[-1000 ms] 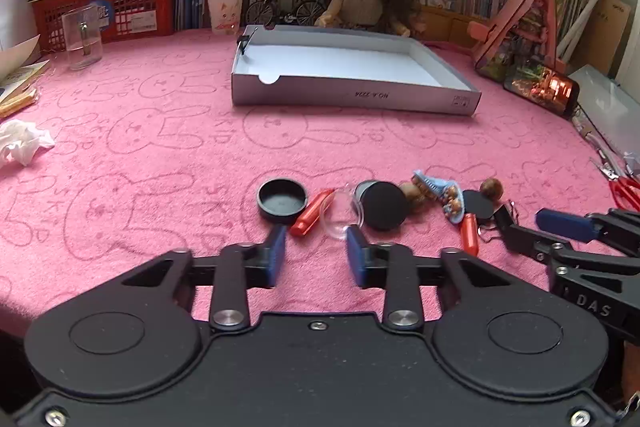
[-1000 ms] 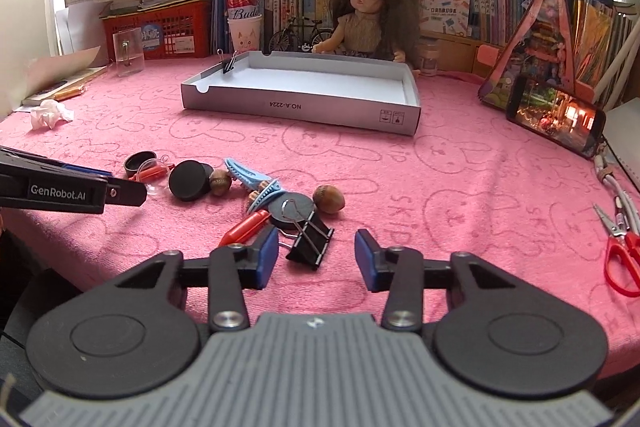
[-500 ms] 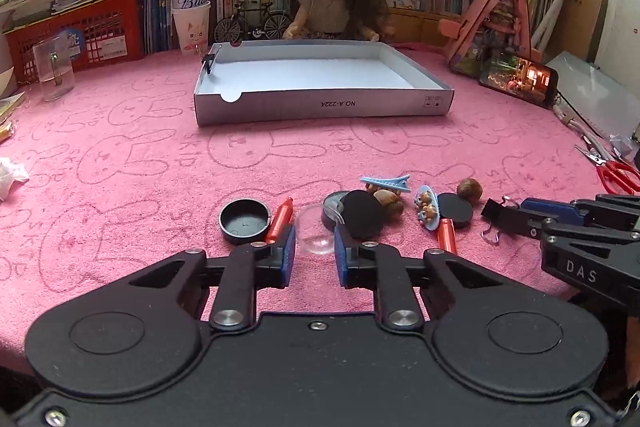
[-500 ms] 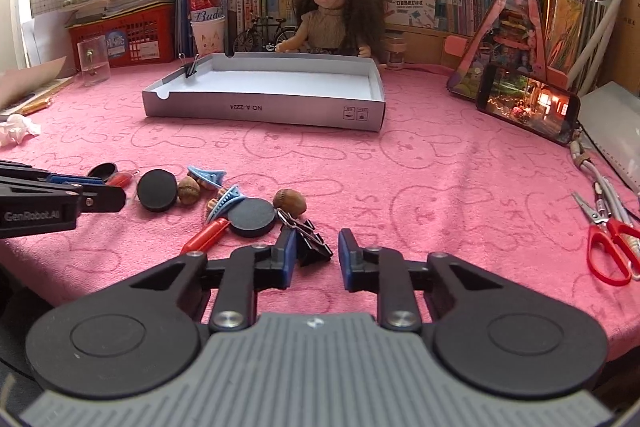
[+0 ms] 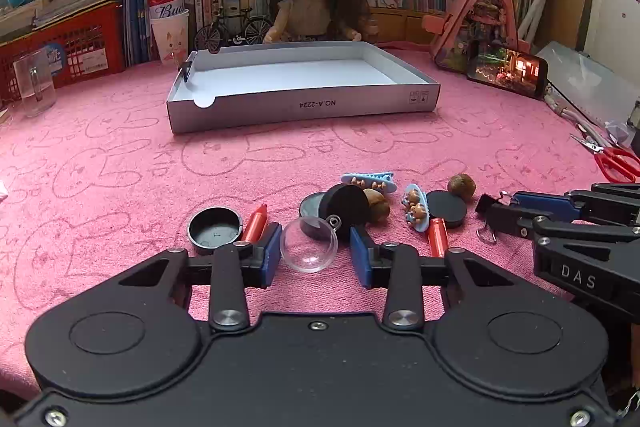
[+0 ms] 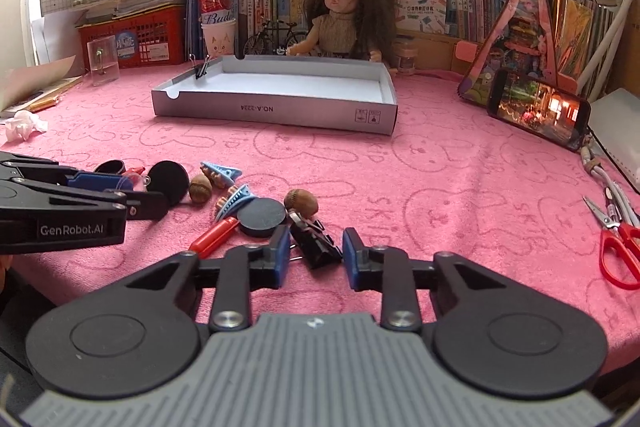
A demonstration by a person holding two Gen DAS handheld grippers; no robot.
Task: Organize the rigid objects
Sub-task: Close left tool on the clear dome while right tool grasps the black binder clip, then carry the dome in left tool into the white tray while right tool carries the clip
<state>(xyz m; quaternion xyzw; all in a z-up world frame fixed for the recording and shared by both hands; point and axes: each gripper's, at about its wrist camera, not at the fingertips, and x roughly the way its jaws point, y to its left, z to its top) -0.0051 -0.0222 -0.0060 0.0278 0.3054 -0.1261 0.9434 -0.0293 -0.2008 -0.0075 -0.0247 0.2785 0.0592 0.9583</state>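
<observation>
Both hands are at the pick-up step, and nothing has yet gone into the grey box [image 5: 304, 107] lying at twelve o'clock across the pink desk [image 5: 120, 167].

The left hand-held gripper [image 5: 315, 254] has the clear plastic dome [image 5: 309, 245] between its blue pads. Its jaws are opening, with a sliver of cloth showing on either side of the dome, so the pads do not seem to press on it, though the fisheye view makes that gap hard to judge. At ten o'clock from the dome lie a black cap [image 5: 215, 230] and a red marker [image 5: 256, 225]; at one o'clock a black disc [image 5: 347, 205] leans against a nut [image 5: 378, 209].

The right hand-held gripper [image 6: 313, 254] straddles the black binder clip [image 6: 316, 241], its jaws narrow but standing a little off the clip's sides. Just beyond, at eleven o'clock, sit a flat black puck [image 6: 262, 217] and a second nut [image 6: 301, 202].

The next move, as I judge it, calls for each pair of jaws to come together firmly. The dome is smooth and round and may squirt out. Then comes a lift and a carry to the box.
</observation>
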